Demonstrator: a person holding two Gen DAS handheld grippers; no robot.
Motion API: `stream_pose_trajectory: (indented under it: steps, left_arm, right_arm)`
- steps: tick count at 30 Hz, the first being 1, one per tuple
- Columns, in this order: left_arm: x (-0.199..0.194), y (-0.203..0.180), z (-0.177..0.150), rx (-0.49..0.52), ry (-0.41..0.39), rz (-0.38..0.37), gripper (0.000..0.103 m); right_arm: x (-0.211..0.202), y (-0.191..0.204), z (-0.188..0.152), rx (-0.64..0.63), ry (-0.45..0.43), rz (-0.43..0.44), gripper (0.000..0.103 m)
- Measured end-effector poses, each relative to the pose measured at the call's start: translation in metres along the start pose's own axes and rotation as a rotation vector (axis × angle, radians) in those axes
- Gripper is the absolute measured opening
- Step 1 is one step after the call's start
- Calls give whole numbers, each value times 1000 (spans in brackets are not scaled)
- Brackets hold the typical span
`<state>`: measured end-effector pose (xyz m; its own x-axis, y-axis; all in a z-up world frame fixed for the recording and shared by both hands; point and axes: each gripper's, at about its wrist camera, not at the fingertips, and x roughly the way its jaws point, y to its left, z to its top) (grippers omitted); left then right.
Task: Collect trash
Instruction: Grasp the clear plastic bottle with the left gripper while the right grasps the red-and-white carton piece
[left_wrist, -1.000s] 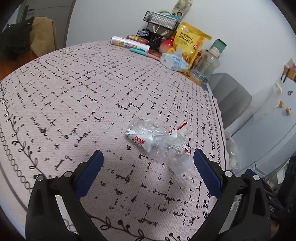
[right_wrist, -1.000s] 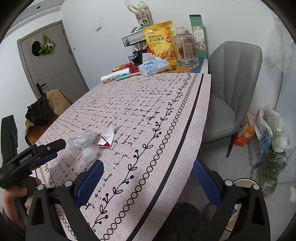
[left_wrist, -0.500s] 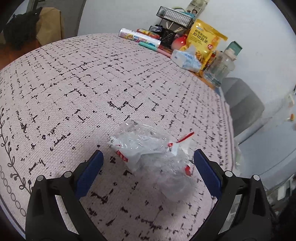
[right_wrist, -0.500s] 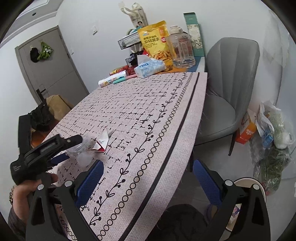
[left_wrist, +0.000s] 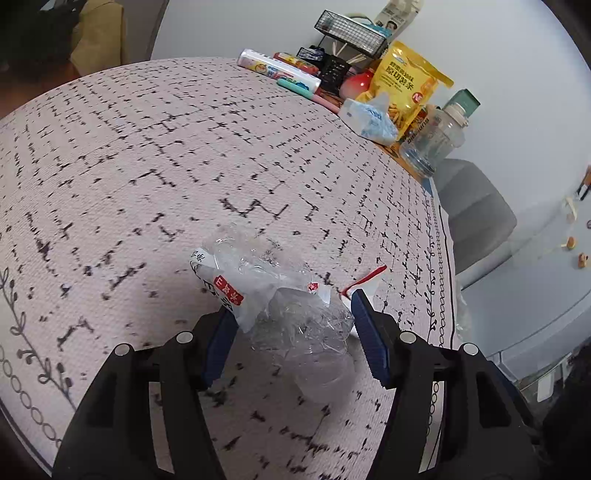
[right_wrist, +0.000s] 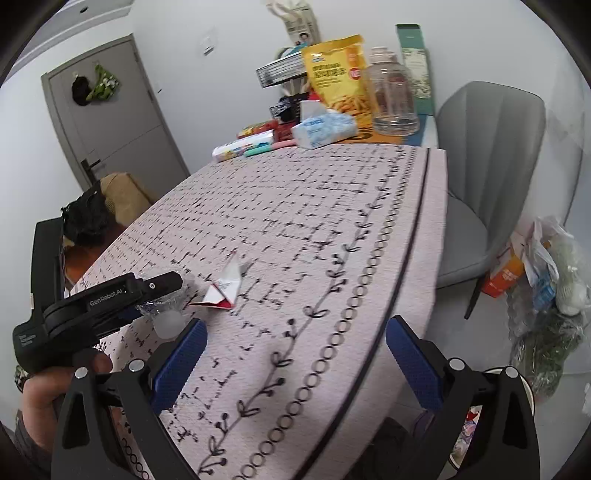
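Observation:
A crumpled clear plastic bottle (left_wrist: 291, 314) with a red and white label lies on the patterned tablecloth (left_wrist: 147, 166). My left gripper (left_wrist: 291, 325) is around it, jaws partly closed with both blue pads touching its sides. A red and white paper scrap (left_wrist: 364, 282) lies just right of the bottle and shows in the right wrist view (right_wrist: 227, 286). There the left gripper (right_wrist: 162, 291) covers most of the bottle (right_wrist: 168, 319). My right gripper (right_wrist: 295, 365) is open and empty above the table's near right edge.
At the far end stand a yellow snack bag (left_wrist: 406, 81), a tissue pack (left_wrist: 369, 118), a clear jar (left_wrist: 432, 144), a wire basket (left_wrist: 351, 33) and tubes. A grey chair (right_wrist: 491, 177) is right of the table, with full trash bags (right_wrist: 546, 295) on the floor.
My left gripper has moved forward and down over the bottle and its jaws have narrowed onto it. The right gripper has shifted a little, staying open.

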<state>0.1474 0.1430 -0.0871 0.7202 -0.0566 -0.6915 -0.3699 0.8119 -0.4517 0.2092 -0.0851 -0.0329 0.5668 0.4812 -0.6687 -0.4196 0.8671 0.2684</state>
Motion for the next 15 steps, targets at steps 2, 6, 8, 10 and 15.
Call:
stream_pose_trajectory:
  steps: [2,6,8,10,15]
  left_arm:
    - [-7,6,0,-7,-17,11,61]
    - [-24,18,3,-12,-56,29,61]
    - [-31,22,5,-11,-74,40,61]
    - [-38,28,8,-15,-88,48,61]
    - [-48,44,13,-40,-108,66,61]
  right_arm:
    - [4,6,1,-13,7,5,95]
    - [14,21,4,-38,21,21,95]
    - [18,27,7,-48,25,27,95]
    - [24,36,10,-59,30,38,95]
    - [41,54,13,-85,64,59,95]
